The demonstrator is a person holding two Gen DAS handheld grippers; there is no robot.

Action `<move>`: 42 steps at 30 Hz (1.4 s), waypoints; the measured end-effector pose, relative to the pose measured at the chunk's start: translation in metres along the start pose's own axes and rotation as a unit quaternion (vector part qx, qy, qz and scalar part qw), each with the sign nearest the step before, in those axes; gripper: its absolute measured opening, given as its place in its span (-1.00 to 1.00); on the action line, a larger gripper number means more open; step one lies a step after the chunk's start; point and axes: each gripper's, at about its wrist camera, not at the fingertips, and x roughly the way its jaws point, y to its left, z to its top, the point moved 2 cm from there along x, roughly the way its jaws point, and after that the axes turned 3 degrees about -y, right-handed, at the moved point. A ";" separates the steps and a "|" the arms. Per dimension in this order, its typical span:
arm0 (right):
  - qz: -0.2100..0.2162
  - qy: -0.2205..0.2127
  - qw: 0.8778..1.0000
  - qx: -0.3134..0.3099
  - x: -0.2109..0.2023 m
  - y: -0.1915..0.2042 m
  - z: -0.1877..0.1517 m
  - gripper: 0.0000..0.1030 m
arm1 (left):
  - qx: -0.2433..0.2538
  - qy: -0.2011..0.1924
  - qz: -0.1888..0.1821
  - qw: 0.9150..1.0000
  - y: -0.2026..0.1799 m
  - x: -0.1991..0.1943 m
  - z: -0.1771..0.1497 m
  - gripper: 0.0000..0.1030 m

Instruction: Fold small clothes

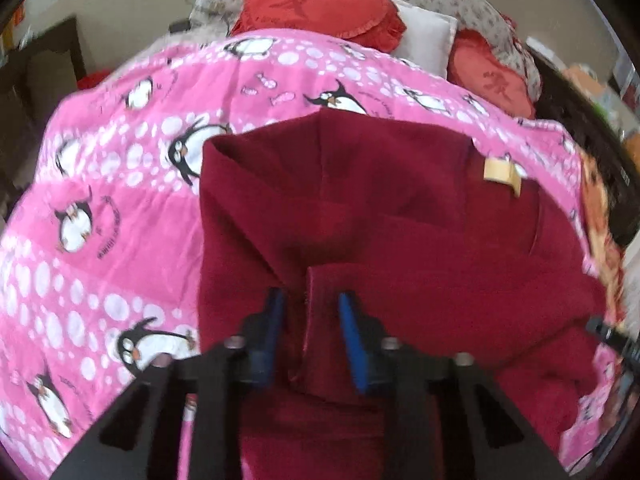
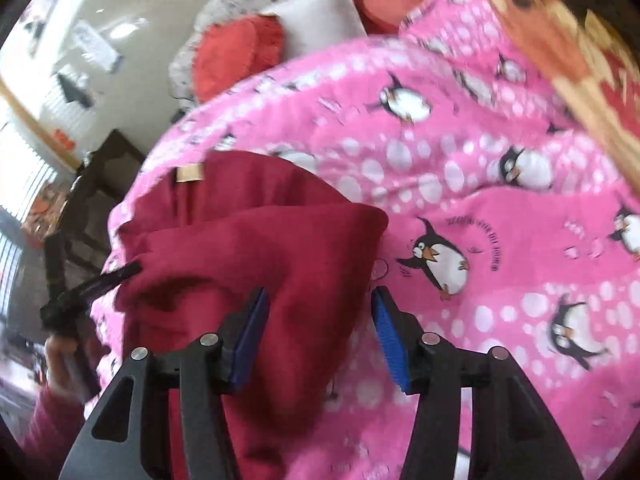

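A dark red fleece garment [image 1: 380, 208] lies partly folded on a pink penguin blanket [image 1: 100, 200], with a tan label [image 1: 500, 172] near its far right corner. My left gripper [image 1: 310, 308] is shut on a raised fold of the garment near its front edge. In the right wrist view the garment [image 2: 248, 240] and its label [image 2: 190, 172] lie to the left. My right gripper [image 2: 318, 300] stands open over the garment's right edge: cloth lies between the blue pads, and the right pad is clear of it. The left gripper [image 2: 80, 288] and the hand [image 2: 60, 356] holding it show at the far left.
The pink blanket [image 2: 480, 240] covers a bed. Red cushions [image 1: 320, 4] and a white pillow [image 1: 424, 36] lie at its head. An orange patterned blanket [image 2: 560, 40] borders the right side. Dark furniture [image 1: 48, 72] stands beside the bed on the left.
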 end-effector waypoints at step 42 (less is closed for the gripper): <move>0.008 0.005 0.939 -0.342 0.052 0.208 -0.033 -0.95 | -0.086 -0.040 -0.009 0.995 0.061 -0.048 -0.004 0.28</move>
